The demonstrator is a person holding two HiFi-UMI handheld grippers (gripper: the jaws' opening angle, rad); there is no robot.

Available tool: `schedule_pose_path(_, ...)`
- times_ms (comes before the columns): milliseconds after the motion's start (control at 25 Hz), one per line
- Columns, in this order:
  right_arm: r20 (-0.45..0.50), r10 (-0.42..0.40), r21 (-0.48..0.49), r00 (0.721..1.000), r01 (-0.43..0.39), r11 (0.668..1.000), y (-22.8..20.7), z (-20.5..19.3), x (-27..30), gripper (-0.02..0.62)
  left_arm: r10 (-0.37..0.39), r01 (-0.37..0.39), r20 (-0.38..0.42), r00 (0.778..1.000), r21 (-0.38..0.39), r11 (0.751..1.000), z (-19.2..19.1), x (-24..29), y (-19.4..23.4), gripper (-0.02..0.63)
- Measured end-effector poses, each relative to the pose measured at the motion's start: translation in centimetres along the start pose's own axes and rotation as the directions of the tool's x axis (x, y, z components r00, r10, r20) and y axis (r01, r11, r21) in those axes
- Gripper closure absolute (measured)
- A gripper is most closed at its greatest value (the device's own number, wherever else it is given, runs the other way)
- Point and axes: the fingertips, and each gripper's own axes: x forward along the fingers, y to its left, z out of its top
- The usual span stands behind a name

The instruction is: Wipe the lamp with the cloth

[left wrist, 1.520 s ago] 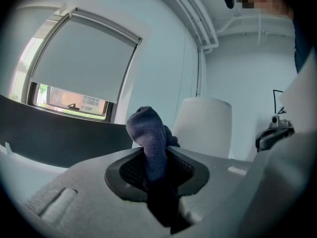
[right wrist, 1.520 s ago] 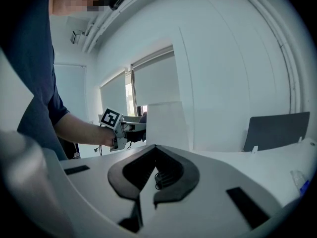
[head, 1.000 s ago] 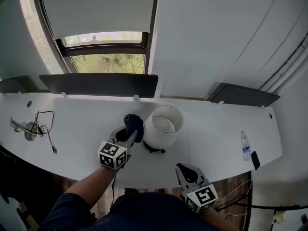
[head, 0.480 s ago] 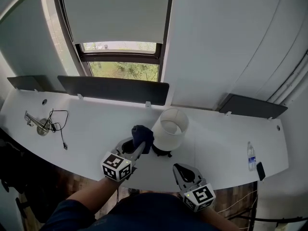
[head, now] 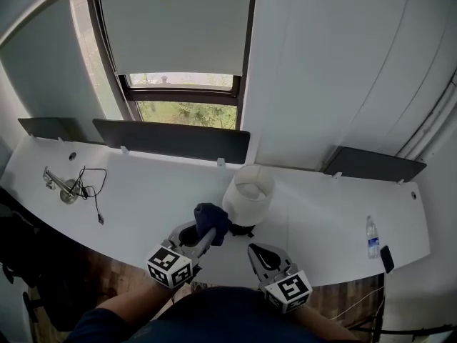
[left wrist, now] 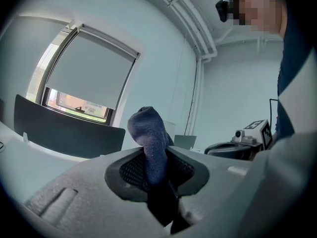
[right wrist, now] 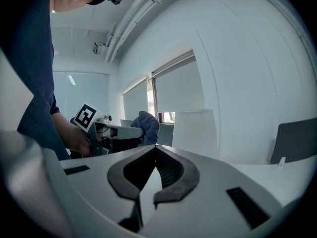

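Since a second ago the cloth (head: 212, 220) has dropped from the side of the shade towards its lower edge, and the right hand-held gripper (head: 258, 249) has crept closer.

Head view: the left hand-held gripper (head: 206, 233) pushes the dark blue cloth up against the white table lamp (head: 248, 193), which stands on the surface (head: 136, 191), so I'd guess it's mid-wipe.

Left gripper view: jaws clamped on the cloth (left wrist: 148, 140), with a wad sticking out front as the wiping pad.

Right gripper view: jaws closed on nothing, the right hand-held gripper (right wrist: 156, 150) pointing at the lamp (right wrist: 195, 133), probably ready to steady it.
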Motion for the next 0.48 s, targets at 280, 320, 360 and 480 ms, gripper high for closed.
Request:
schedule_pose_path(280,0.015,0.014,0.001,1.0,-0.014,1.0,0.4,0.6,0.0,0.584,-0.045,0.045,0.007,0.999,0.006,0.999,0.4,-0.8,-3.2,0.506)
schedule_pose_path(320,0.016,0.016,0.0,1.0,-0.016,1.0,0.5,0.6,-0.1,0.584,-0.049,0.049,0.007,0.999,0.008,0.999,0.3,-1.0,-3.6,0.506)
schedule_pose_path(360,0.017,0.019,0.0,1.0,-0.019,1.0,0.5,0.5,-0.2,0.584,-0.053,0.052,0.007,0.999,0.009,0.999,0.2,-1.1,-3.9,0.506)
schedule_pose_path(480,0.022,0.025,-0.004,0.999,-0.025,1.0,0.6,0.3,-0.6,0.584,-0.064,0.064,0.008,0.998,0.006,0.998,-0.1,-1.3,-5.0,0.506)
